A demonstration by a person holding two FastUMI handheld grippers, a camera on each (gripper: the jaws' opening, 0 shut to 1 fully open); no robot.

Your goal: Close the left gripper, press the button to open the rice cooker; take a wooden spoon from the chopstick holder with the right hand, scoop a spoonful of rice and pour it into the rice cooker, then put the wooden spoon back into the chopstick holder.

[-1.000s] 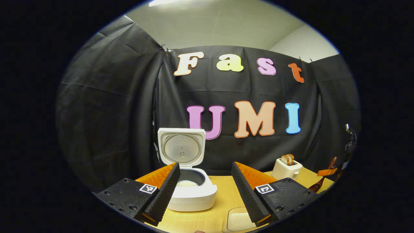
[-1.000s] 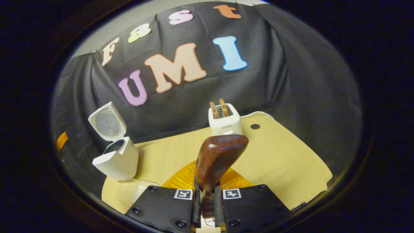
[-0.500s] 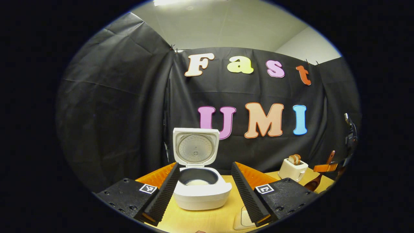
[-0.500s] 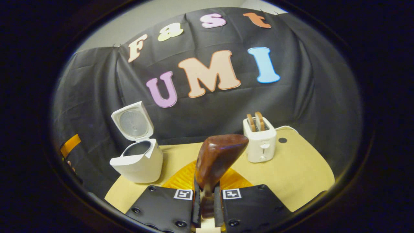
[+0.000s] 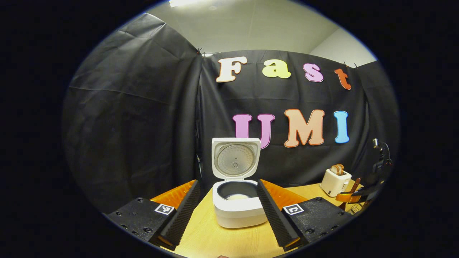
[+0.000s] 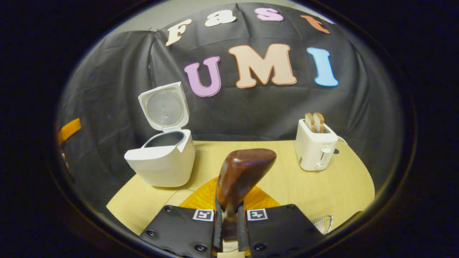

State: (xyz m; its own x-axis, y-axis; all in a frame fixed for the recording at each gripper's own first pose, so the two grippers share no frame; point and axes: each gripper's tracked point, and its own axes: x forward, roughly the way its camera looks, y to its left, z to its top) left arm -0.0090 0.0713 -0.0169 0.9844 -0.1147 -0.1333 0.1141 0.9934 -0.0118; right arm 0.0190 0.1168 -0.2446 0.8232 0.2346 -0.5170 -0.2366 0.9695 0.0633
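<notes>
Holding the wooden spoon (image 6: 244,175) by its handle, my right gripper (image 6: 229,225) is pinched on it from both sides, the bowl of the spoon standing up in front of the camera above the worktop (image 6: 287,182). I judge the spoon light, stiff and smooth; its polished surface could slip, so a grip low on the handle, where I have it, seems right. My left gripper (image 5: 226,211) is spread wide with nothing between its fingers, hovering near the rice cooker (image 5: 238,208). That cooker stands on the worktop with its lid (image 5: 235,158) swung up and some rice in the pot. Counting: one spoon, one rice cooker, one toaster (image 6: 315,148) with two slices of bread (image 6: 314,122) in it.
</notes>
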